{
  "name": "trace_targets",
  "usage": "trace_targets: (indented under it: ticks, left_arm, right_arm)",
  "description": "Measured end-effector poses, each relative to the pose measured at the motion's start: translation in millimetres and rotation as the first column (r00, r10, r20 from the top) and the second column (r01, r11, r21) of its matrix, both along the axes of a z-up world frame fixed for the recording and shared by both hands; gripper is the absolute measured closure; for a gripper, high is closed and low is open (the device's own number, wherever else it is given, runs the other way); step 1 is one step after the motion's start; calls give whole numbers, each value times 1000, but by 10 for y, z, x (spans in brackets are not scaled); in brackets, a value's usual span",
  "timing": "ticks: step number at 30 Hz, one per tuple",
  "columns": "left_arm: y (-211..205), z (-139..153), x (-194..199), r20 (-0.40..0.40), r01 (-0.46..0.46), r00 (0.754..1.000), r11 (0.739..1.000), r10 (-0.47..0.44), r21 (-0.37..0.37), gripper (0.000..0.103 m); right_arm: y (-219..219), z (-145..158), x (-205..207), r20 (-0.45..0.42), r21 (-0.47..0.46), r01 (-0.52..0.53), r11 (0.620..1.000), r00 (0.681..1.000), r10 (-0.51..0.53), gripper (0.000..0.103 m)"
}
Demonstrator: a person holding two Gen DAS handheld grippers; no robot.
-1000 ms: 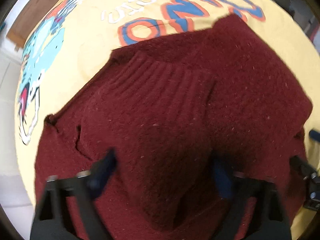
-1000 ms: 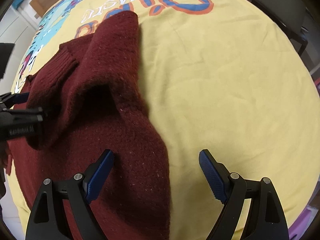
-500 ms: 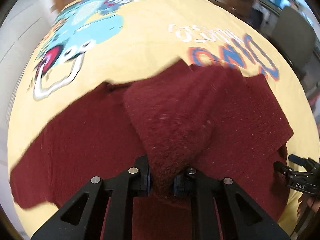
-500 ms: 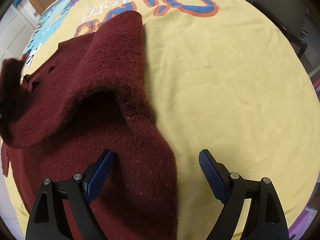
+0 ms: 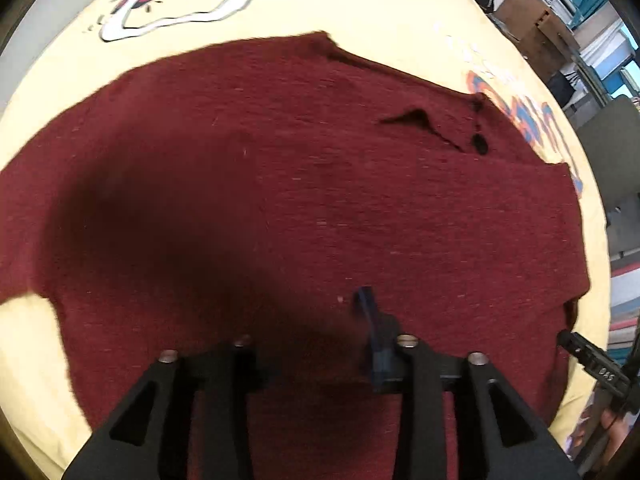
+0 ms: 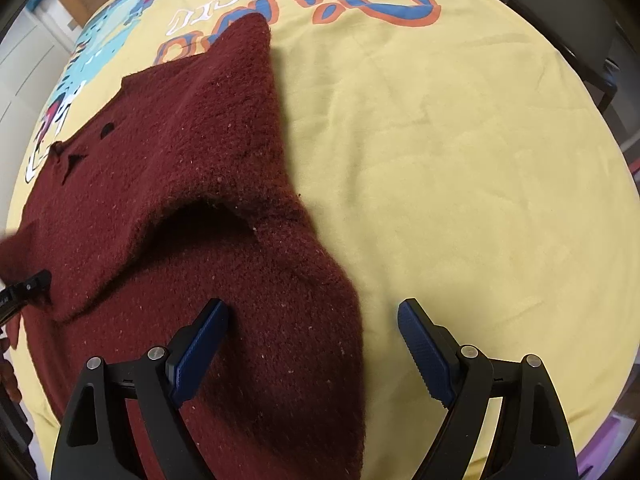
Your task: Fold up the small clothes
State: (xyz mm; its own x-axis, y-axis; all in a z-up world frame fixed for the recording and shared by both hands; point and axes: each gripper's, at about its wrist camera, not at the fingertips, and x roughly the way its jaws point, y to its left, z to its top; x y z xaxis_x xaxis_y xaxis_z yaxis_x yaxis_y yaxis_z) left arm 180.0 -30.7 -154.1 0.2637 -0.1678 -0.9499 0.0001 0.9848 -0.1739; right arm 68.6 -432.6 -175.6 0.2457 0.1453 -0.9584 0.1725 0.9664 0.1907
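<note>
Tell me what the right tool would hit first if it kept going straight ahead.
Probably the edge of the red sweater, which lies between the open right tool's fingers; beyond it, only yellow cloth. Depth is unclear.

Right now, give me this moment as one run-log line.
maroon sweater: spread on yellow printed cloth | left gripper: open, above sweater | right gripper: open, straddling sweater edge

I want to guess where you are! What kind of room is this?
Probably a room in a home or a workroom. A dark red sweater lies on a yellow dinosaur-print cloth, with a chair beside it and cardboard boxes farther off.
</note>
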Motion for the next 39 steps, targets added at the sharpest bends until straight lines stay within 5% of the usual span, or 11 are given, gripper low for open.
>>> trace_targets:
  ticks: [4, 8, 9, 10, 19, 26, 30, 32, 37, 39]
  left_arm:
    - [136, -68, -8, -44, 13, 999, 999, -11, 48, 31]
    - [336, -33, -46, -43, 17, 999, 998, -15, 54, 22]
    - [390, -2, -40, -37, 20, 999, 998, -18, 54, 5]
    - [419, 37, -53, -26, 21, 999, 999, -20, 49, 1]
    - [717, 485, 101, 99, -39, 994, 999, 36, 23, 1]
    - [781, 88, 225, -65, -29, 998, 999, 28, -15, 1]
    - [699, -155, 274, -106, -37, 993, 998, 43, 57, 1]
    - [645, -158, 251, -92, -23, 995, 997, 29, 70, 11]
    - [562, -35, 202, -52, 37, 998, 999, -36, 22, 86]
    - [561, 9, 175, -40, 42, 998, 999, -42, 3, 90]
  right_arm:
    - [-38, 22, -82, -1, 0, 3, 1000, 1000, -3, 15]
    - [-1, 14, -50, -2, -1, 1, 1000, 1000, -1, 15]
    - [49, -10, 32, -3, -3, 0, 1000, 1000, 0, 15]
    - [62, -10, 42, -3, -3, -1, 1000, 1000, 1, 15]
    - [200, 13, 186, 6, -10, -18, 1000, 1000, 18, 15]
    - [257, -17, 236, -5, -16, -24, 1000, 1000, 24, 15]
    - [272, -37, 255, -12, -20, -27, 999, 1000, 26, 15]
    - [279, -44, 260, -13, -25, -29, 999, 1000, 29, 15]
    - [271, -46, 302, -12, -33, -25, 999, 1000, 25, 15]
    - [280, -31, 344, -7, -30, -20, 999, 1000, 20, 15]
